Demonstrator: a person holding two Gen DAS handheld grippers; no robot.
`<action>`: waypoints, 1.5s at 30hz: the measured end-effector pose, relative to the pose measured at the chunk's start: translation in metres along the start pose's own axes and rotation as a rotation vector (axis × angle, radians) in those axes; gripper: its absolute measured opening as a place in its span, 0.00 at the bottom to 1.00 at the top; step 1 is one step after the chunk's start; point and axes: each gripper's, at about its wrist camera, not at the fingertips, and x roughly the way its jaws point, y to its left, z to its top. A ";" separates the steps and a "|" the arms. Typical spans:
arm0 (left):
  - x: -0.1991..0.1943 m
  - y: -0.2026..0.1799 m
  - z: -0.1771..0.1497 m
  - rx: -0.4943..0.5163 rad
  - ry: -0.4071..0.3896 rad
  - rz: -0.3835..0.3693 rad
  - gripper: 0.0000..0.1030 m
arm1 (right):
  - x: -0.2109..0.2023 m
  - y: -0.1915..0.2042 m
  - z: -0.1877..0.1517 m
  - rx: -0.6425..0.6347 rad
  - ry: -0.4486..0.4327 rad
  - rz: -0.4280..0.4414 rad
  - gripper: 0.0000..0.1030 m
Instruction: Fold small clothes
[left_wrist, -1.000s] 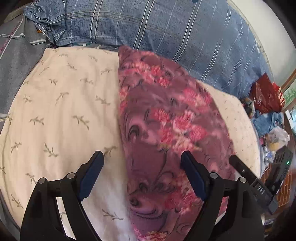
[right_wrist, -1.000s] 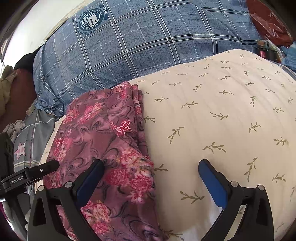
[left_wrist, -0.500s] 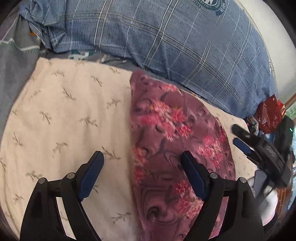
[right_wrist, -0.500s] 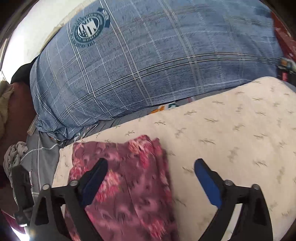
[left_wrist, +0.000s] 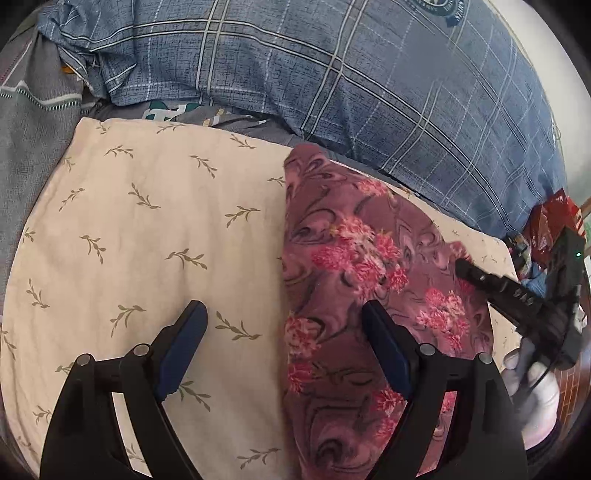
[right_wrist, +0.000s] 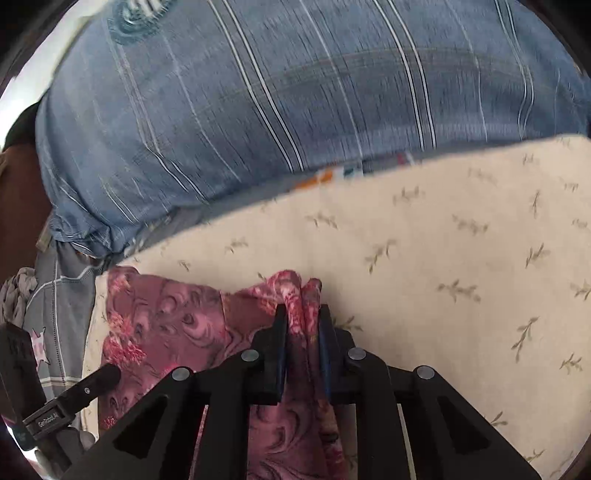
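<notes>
Right gripper (right_wrist: 302, 343) closing on bunched edge of maroon floral fabric garment (left_wrist: 369, 280); left gripper (left_wrist: 284, 350) open, empty, over cream leaf-print pillow (left_wrist: 155, 229). Risk: thin pinch slipping, fold collapsing.

Soft, even daylight is filling the room, and nothing is glaring. The left wrist view is coming through sharp: the cream leaf-print sheet (left_wrist: 147, 229) is showing every sprig, with only faint shadows lying under the gripper arms. The right wrist view is smearing badly, the blue plaid bedding (right_wrist: 295, 110) streaking into blurred lines. Both fisheye pictures are bulging outward and darkening to black at their corners.
</notes>
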 end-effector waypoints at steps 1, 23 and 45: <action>-0.002 0.001 0.000 -0.002 0.006 -0.013 0.84 | -0.010 0.001 -0.001 0.027 -0.020 0.033 0.17; -0.019 -0.042 -0.047 0.233 0.022 0.003 0.84 | -0.082 -0.007 -0.074 0.005 -0.003 0.020 0.26; -0.079 -0.041 -0.133 0.181 -0.044 0.168 0.84 | -0.146 -0.007 -0.164 -0.198 -0.024 -0.117 0.73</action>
